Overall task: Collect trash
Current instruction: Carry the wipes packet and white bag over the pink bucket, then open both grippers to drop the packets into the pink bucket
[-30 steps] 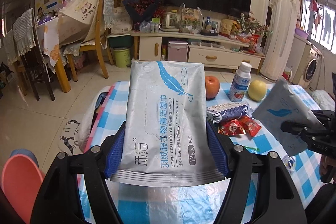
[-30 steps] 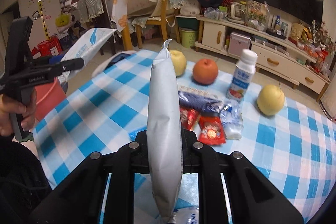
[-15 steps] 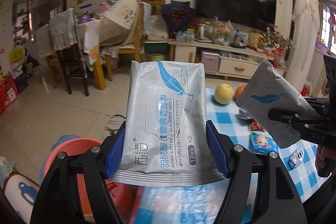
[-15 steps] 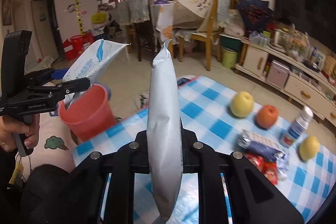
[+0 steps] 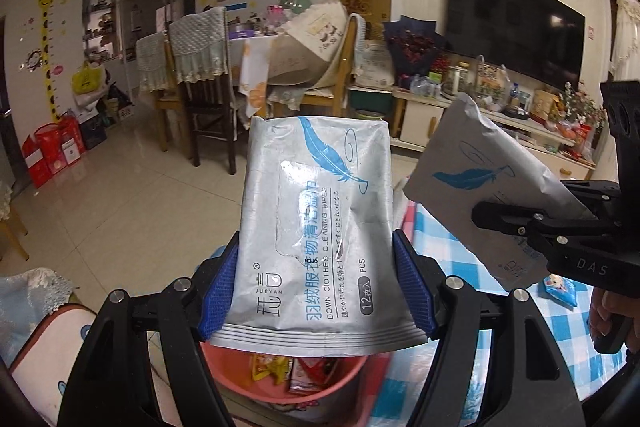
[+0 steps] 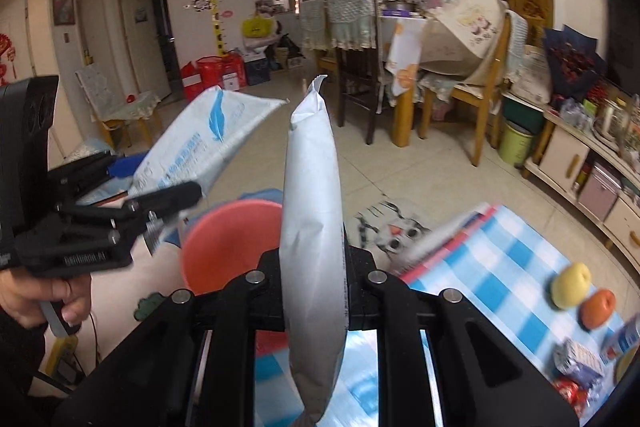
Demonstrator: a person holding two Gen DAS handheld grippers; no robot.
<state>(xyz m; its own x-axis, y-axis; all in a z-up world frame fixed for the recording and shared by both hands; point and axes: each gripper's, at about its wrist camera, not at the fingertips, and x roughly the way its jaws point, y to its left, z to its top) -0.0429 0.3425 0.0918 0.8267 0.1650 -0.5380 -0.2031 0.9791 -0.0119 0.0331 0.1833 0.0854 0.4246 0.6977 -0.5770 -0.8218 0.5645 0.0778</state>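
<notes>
Silver foil wipes packet with blue feather print (image 5: 316, 227) sits clamped flat-on in left gripper (image 5: 316, 291); round pink plastic bin (image 5: 280, 379) at six o'clock; right gripper (image 6: 314, 291) pinches second silver packet (image 6: 312, 267) edgewise.

Left gripper (image 5: 318, 259): lower centre of frame, jaws wide, clamped on a packet's flat sides. Right gripper (image 6: 314, 267): lower centre, jaws narrow, pinching a packet edge-on.

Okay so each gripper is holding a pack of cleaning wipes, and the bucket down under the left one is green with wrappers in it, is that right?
Not quite: the bucket is pink, not green, as the left wrist view shows. The rest holds: the left gripper grips one wipes pack by its side edges, the right gripper pinches the second wipes pack across its flat faces, and wrappers lie in the bucket.
</notes>
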